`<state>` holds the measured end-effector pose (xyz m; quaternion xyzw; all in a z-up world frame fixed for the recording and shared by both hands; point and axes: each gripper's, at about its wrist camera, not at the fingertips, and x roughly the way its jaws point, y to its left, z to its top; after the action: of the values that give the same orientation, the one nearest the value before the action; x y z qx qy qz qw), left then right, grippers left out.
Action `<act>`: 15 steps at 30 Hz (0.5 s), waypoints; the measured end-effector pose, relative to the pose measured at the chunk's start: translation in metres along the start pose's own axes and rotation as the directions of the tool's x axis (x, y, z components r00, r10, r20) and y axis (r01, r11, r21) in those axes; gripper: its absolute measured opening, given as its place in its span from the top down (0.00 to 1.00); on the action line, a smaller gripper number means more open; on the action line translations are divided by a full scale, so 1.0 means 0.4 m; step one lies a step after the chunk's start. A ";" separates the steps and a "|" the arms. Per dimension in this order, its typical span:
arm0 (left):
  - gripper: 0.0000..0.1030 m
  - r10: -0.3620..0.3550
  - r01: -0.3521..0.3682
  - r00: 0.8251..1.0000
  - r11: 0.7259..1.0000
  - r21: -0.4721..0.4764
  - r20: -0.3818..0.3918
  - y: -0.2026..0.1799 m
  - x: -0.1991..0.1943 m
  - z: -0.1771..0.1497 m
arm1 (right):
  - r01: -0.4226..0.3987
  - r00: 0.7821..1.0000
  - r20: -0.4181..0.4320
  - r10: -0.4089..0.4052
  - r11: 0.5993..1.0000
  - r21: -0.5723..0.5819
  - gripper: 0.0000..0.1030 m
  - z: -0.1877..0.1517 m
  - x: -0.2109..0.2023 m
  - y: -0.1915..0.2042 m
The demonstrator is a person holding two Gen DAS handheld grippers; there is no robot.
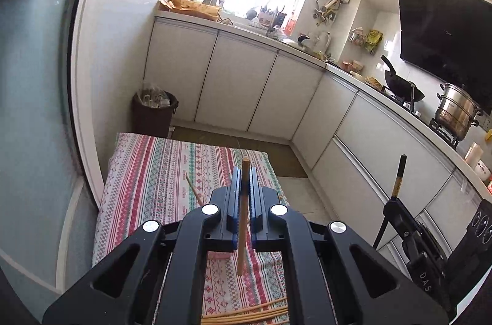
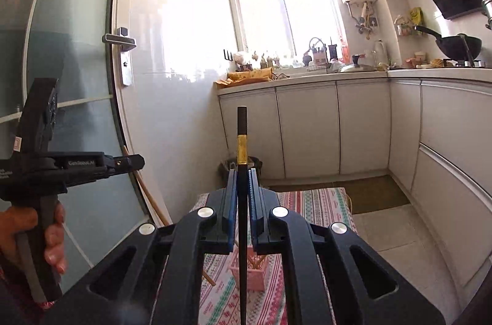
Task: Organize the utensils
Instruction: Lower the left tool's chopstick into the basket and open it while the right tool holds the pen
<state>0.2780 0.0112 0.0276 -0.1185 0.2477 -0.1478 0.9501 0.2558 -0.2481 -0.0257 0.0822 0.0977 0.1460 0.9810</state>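
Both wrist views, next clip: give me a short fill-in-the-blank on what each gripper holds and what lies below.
1. The left gripper is shut on a plain ____ chopstick.
2. The right gripper is shut on a black chopstick with a ____ band near its top.
3. Below both grippers lies a ____ patterned cloth.
4. In the right wrist view, a small ____ slatted holder stands on that cloth.

Missing words: wooden; gold; striped; pink
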 end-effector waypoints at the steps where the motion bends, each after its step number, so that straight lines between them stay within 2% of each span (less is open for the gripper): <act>1: 0.96 0.005 -0.005 1.000 1.000 0.008 0.007 -0.004 0.016 0.010 | -0.004 1.000 0.012 0.004 1.000 0.006 0.93 0.006 0.011 -0.003; 8: 0.96 0.054 -0.056 0.998 0.998 0.042 0.045 -0.013 0.151 0.040 | -0.039 0.998 0.058 0.036 0.998 0.050 0.93 0.012 0.129 -0.035; 13: 0.96 0.098 -0.099 0.995 0.993 0.058 0.016 0.013 0.261 0.007 | -0.054 0.997 0.065 0.049 0.996 0.076 0.93 -0.037 0.216 -0.056; 15: 0.96 0.096 -0.096 0.995 0.994 0.057 -0.004 0.027 0.304 -0.015 | -0.058 0.997 0.053 0.053 0.995 0.085 0.93 -0.064 0.253 -0.064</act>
<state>0.3786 -0.0211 -0.0337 -0.0789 0.2520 -0.1093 0.9583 0.3524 -0.2383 -0.0722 0.1310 0.0765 0.1667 0.9743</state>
